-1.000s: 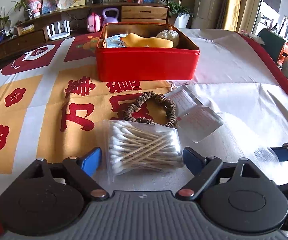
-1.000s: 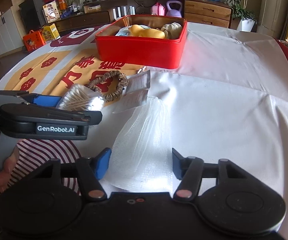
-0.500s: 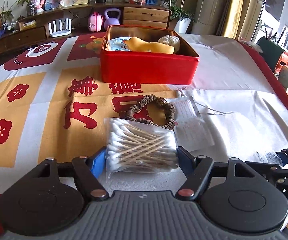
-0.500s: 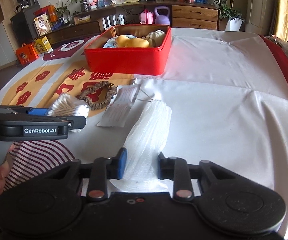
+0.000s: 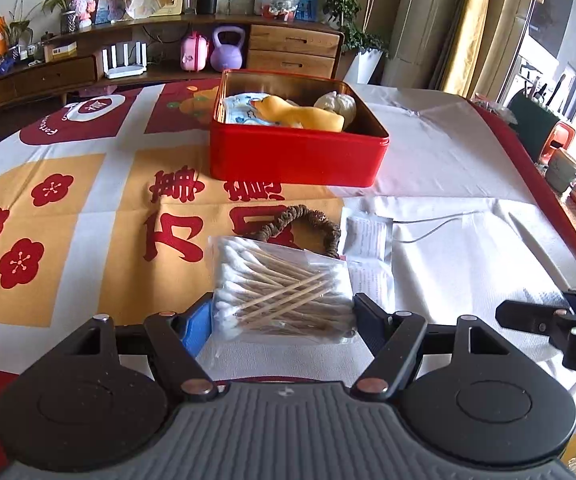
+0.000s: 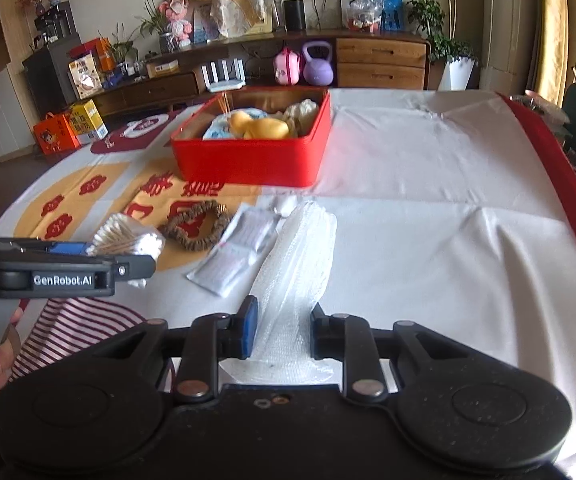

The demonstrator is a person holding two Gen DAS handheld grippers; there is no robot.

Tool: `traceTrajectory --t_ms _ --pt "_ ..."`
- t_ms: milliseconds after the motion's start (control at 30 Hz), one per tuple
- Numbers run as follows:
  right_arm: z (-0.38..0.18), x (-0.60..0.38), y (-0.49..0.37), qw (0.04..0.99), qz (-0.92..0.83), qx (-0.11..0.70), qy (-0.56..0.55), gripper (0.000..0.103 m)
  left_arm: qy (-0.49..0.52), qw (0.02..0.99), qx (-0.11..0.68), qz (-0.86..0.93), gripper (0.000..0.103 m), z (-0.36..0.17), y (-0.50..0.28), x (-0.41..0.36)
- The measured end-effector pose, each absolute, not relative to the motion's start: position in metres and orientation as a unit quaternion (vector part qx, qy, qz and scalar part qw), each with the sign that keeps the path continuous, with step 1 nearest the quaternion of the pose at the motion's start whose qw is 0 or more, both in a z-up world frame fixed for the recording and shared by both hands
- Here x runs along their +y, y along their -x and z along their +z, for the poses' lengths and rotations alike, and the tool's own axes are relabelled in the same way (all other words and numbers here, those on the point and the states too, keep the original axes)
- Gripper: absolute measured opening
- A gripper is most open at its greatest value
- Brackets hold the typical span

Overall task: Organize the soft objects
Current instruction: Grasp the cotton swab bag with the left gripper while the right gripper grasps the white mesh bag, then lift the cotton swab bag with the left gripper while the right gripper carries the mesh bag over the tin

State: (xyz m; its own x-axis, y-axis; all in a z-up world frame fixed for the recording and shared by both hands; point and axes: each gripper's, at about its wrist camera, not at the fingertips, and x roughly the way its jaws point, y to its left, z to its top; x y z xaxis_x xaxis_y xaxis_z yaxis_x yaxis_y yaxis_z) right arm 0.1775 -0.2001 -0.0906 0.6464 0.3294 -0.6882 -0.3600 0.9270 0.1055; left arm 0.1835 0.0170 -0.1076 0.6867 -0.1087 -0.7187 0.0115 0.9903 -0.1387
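Observation:
My left gripper [image 5: 282,314] is shut on a clear bag of cotton swabs [image 5: 284,288], holding it at the table's near side. It also shows in the right wrist view [image 6: 128,238]. My right gripper [image 6: 282,332] is shut on a sheet of white bubble wrap [image 6: 300,264] that stretches away over the white cloth. A red tin [image 5: 300,156] stands further back and holds a yellow soft toy [image 5: 300,114], a blue-white packet and a pale round bun-like thing [image 5: 338,104]. The tin also shows in the right wrist view [image 6: 248,160].
A brown scrunchie [image 5: 300,224] and flat white sachets [image 5: 368,236] lie between the swabs and the tin. A cable [image 5: 428,226] runs across the white cloth. The right gripper's side [image 5: 560,324] shows at the right edge. A sideboard [image 5: 148,68] with clutter stands behind the table.
Both grippers closed: the left onto the swab bag, the right onto the bubble wrap. Both views rose slightly and the bubble wrap bunched narrower between the right fingers.

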Motion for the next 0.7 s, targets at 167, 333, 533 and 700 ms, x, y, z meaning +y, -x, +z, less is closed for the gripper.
traceTrajectory --t_ms 167,333,533,700 --pt "-0.079 -0.201 -0.175 0.909 0.200 0.365 0.023 0.024 0.066 0.917 0.391 -0.039 0.073 -0.099 -0.179 0.015" --pt "-0.065 -0.201 -0.171 0.909 0.214 0.355 0.028 0.024 0.071 0.918 0.386 -0.048 0.073 -0.089 -0.175 0.012" --pt "-0.047 -0.202 -0.169 0.913 0.226 0.337 0.032 0.024 0.082 0.921 0.377 -0.056 0.073 -0.074 -0.173 0.010" --pt "-0.030 -0.202 -0.172 0.911 0.244 0.330 0.032 0.024 0.081 0.925 0.367 -0.063 0.073 -0.058 -0.174 0.009"
